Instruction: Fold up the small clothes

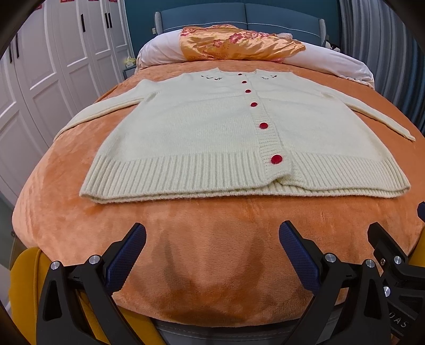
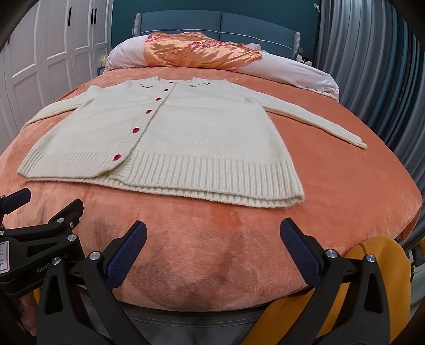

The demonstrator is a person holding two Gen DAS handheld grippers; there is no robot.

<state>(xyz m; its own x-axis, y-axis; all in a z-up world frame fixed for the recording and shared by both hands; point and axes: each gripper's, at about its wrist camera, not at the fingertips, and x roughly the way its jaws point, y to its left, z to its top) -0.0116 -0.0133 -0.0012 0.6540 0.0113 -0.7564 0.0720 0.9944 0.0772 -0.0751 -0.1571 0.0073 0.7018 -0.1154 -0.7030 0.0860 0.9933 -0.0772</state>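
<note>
A cream knitted cardigan (image 1: 202,127) with red buttons lies flat and face up on the orange blanket (image 1: 212,252), both sleeves spread out to the sides; it also fills the middle of the right wrist view (image 2: 191,132). My left gripper (image 1: 212,233) hovers open near the bed's foot, short of the ribbed hem, with nothing between its blue-padded fingers. My right gripper (image 2: 213,233) is open too and empty, just right of the left one. The right gripper's body (image 1: 390,254) shows at the left view's edge, and the left gripper's body (image 2: 39,233) shows in the right view.
A white pillow (image 1: 159,53) with an orange flowered satin cloth (image 1: 239,42) lies at the head of the bed, before a blue headboard (image 1: 239,16). White wardrobe doors (image 1: 53,66) stand on the left, grey curtains (image 2: 372,66) on the right. Yellow fabric (image 2: 377,260) sits below the bed's foot.
</note>
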